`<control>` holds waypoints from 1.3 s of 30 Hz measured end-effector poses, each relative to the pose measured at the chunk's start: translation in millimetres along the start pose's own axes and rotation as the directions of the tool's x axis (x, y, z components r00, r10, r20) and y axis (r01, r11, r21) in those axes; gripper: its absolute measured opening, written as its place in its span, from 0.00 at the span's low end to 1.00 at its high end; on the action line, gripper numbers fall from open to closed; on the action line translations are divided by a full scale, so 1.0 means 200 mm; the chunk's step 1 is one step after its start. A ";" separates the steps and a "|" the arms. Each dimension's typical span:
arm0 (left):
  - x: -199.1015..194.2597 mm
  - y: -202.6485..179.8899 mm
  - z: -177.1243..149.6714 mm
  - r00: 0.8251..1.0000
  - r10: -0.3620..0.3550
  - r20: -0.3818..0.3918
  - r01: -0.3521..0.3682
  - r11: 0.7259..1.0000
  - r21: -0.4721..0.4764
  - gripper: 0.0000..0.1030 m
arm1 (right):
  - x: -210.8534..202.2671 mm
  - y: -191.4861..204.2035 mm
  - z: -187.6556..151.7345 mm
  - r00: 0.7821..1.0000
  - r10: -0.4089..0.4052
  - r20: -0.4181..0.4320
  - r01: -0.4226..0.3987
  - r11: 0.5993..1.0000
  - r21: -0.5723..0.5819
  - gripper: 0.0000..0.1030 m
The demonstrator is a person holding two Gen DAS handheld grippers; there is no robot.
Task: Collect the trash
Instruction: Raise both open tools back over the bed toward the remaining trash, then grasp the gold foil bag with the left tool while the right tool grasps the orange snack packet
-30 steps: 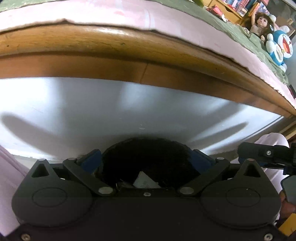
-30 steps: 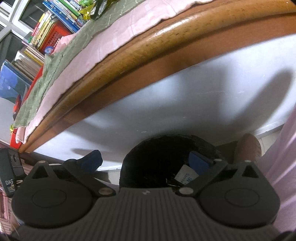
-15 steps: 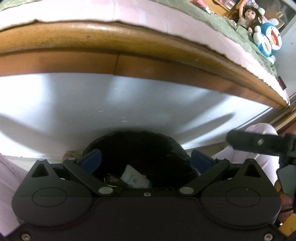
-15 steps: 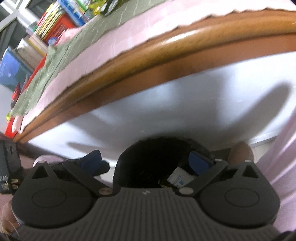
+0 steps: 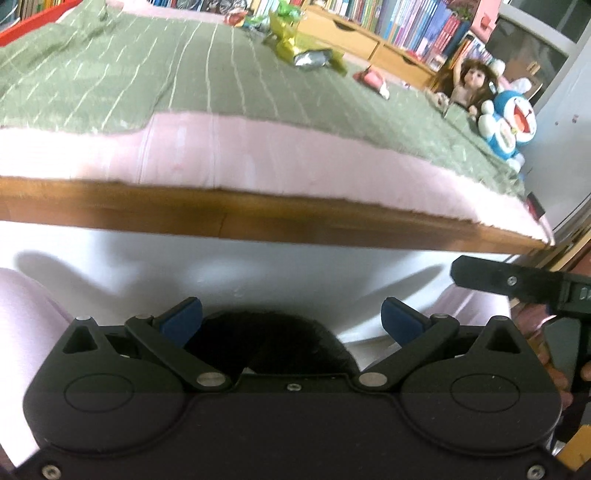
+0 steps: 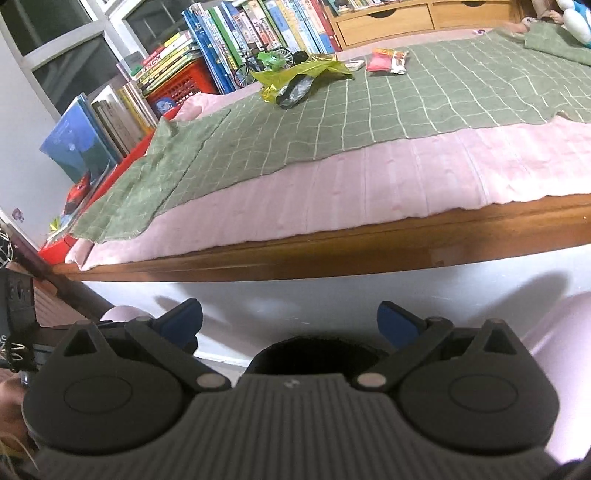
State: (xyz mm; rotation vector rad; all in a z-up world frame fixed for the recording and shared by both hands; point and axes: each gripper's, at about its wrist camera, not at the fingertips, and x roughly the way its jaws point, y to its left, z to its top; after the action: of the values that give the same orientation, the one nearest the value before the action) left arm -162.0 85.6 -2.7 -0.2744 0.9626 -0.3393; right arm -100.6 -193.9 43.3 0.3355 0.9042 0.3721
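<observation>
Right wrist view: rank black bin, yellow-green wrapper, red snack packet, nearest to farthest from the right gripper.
1. black bin, right below the open right gripper, by the bed frame.
2. yellow-green wrapper, far across the green blanket, left of centre.
3. red snack packet, slightly beyond the wrapper, to its right.

Wrappers (image 6: 301,79) lie on the bed (image 6: 369,184), books (image 6: 236,29) behind, bin (image 6: 317,350) below its edge.
</observation>
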 end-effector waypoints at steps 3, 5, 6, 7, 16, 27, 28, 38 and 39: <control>-0.04 -0.03 0.06 0.999 -0.027 0.021 0.026 0.999 0.021 1.00 | -0.05 0.00 0.02 0.999 -0.015 0.046 0.016 1.000 -0.015 1.00; -0.05 -0.06 0.11 0.999 -0.028 0.037 0.026 0.999 0.036 1.00 | -0.07 0.00 0.06 0.996 -0.032 0.085 0.035 0.999 -0.025 1.00; -0.05 -0.06 0.14 0.998 -0.033 0.049 0.031 0.998 0.045 1.00 | -0.09 0.00 0.08 0.994 -0.042 0.103 0.045 0.998 -0.031 1.00; -0.06 -0.06 0.17 0.997 -0.039 0.063 0.036 0.998 0.048 1.00 | -0.10 0.00 0.11 0.991 -0.050 0.124 0.055 0.998 -0.038 1.00; -0.13 -0.06 0.60 0.951 0.034 0.307 -0.058 0.996 0.069 1.00 | -0.08 -0.03 0.46 0.953 -0.063 0.295 0.105 0.986 -0.129 1.00; 0.18 -0.12 0.94 0.933 0.012 0.360 -0.102 0.967 0.234 1.00 | 0.23 -0.10 0.75 0.844 -0.293 0.449 0.367 0.926 -0.084 1.00; 0.24 -0.11 0.99 0.945 0.003 0.327 -0.082 0.970 0.228 1.00 | 0.27 -0.11 0.77 0.833 -0.323 0.449 0.407 0.908 -0.101 1.00; 0.71 0.00 1.38 0.966 -0.073 0.246 0.065 0.997 0.041 1.00 | 0.62 -0.25 1.06 0.895 -0.318 0.313 0.377 0.914 -0.149 1.00; 0.75 0.01 1.42 0.968 -0.076 0.239 0.074 0.997 0.021 1.00 | 0.63 -0.27 1.08 0.908 -0.294 0.300 0.344 0.930 -0.127 1.00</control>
State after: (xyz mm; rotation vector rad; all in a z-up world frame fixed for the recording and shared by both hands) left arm 154.7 48.9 38.2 -0.3336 0.7133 -0.3719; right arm 155.3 -212.0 56.4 0.0664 0.6306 0.0947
